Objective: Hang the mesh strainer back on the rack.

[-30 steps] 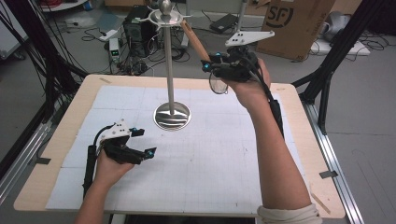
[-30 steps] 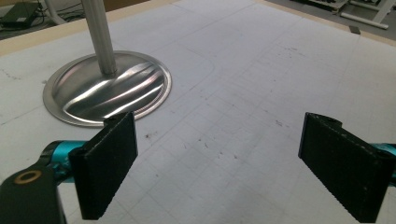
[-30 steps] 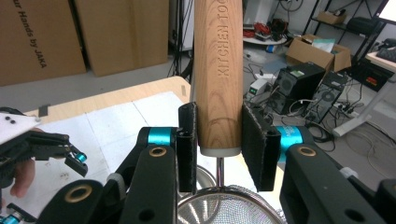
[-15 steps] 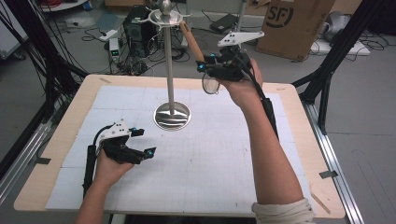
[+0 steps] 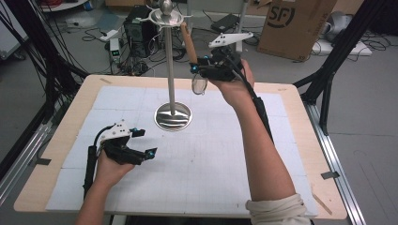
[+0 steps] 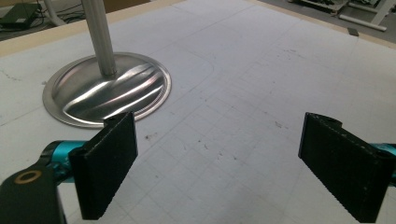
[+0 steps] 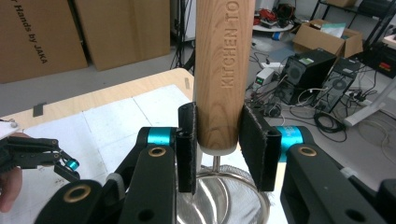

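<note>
Up by the top of the metal stand, the right gripper holds a small strainer by its wooden handle, jaws clamped on both sides of the wood just above the metal collar. In the high view the handle slants up toward the hook ring at the top of the stand, the handle's tip close beside the ring, and the mesh bowl hangs below the gripper. Whether the tip already touches a hook cannot be told from here.

Down on the white mat, the left gripper rests low, jaws spread wide with nothing between them, near the stand's round base but clear of it.

The job looks like hanging the strainer on the stand, and this is the tricky bit. The grip sits at the bottom end of the handle, far from the tip that has to meet the hook, so a small tilt of the wrist swings that tip a long way; it could miss the hook or knock the ring. A sideways push up there could rock the tall, thin stand on its base, and the left gripper is not bracing it. Letting go before the handle is truly caught would drop the strainer onto the mat.
</note>
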Action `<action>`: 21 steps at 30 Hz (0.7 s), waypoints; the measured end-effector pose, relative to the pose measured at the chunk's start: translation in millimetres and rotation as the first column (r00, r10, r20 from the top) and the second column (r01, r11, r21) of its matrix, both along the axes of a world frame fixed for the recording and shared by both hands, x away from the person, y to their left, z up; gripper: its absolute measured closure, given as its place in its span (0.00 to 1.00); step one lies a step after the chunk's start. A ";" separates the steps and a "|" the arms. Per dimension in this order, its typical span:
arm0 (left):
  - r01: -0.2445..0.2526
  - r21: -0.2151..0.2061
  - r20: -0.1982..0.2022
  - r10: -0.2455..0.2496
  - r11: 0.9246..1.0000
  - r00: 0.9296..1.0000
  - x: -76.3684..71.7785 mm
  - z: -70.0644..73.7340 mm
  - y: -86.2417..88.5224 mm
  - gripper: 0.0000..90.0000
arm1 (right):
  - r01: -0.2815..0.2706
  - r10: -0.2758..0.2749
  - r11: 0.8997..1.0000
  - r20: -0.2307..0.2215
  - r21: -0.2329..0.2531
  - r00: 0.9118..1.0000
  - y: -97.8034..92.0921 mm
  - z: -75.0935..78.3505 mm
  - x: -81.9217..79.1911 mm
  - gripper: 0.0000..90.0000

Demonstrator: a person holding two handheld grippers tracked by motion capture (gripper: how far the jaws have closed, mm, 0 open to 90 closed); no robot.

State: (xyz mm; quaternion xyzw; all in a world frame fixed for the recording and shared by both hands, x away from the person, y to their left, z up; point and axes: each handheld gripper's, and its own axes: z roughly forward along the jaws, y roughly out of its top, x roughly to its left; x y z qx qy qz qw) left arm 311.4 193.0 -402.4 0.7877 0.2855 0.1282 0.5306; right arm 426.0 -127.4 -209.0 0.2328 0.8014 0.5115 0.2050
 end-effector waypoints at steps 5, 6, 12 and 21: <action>0.001 0.003 0.000 -0.001 1.000 1.000 0.2 -0.2 0.0 0.14 | -0.001 0.001 1.000 -0.003 -0.013 1.000 3.8 -2.0 2.5 0.76; -0.001 0.002 0.000 0.001 1.000 1.000 0.0 -0.3 -0.3 0.14 | 0.001 -0.001 1.000 -0.016 -0.011 1.000 4.4 -2.3 2.1 0.76; 0.001 0.007 0.004 -0.001 1.000 1.000 0.1 -0.2 -0.7 0.14 | 0.001 -0.001 1.000 -0.018 -0.011 1.000 5.7 -2.9 3.4 0.76; 0.000 0.004 0.003 0.000 1.000 1.000 -0.3 -0.3 -0.9 0.14 | 0.012 -0.013 1.000 -0.033 -0.027 0.999 12.5 -0.8 6.6 0.76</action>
